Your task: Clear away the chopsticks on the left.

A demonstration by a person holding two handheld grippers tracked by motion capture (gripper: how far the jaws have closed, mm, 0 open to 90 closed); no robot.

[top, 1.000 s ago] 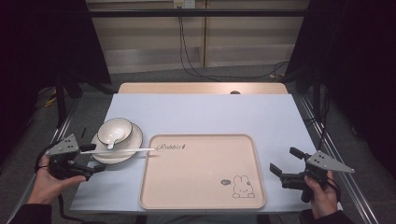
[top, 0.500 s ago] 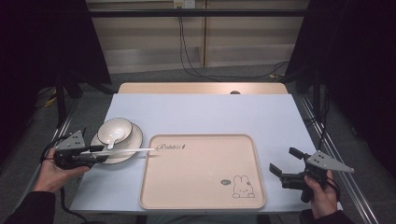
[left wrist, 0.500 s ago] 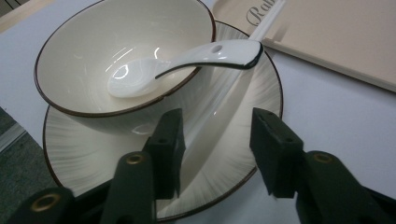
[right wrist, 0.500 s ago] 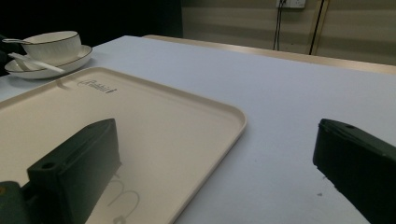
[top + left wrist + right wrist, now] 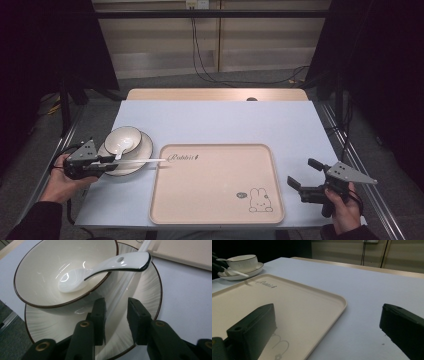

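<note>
Little looks done so far: the tray (image 5: 216,183) lies bare in the middle of the table (image 5: 215,120), while the plate (image 5: 142,147), the bowl (image 5: 123,140) standing on it and the spoon (image 5: 122,148) in the bowl all sit at the tray's left. The work in hand seems to be the white stick (image 5: 125,285) (a chopstick, probably), which lies across the plate and reaches to the tray's near left corner. The left gripper (image 5: 115,311) sits low over the plate's rim with the stick's near end running between its jaws; the jaws stand parted, one on each side, and look not yet closed on it, so the grasp and the lift are still to come. The right gripper (image 5: 305,173) waits at the tray's right edge, released, holding nothing, well apart from the dishes.
</note>
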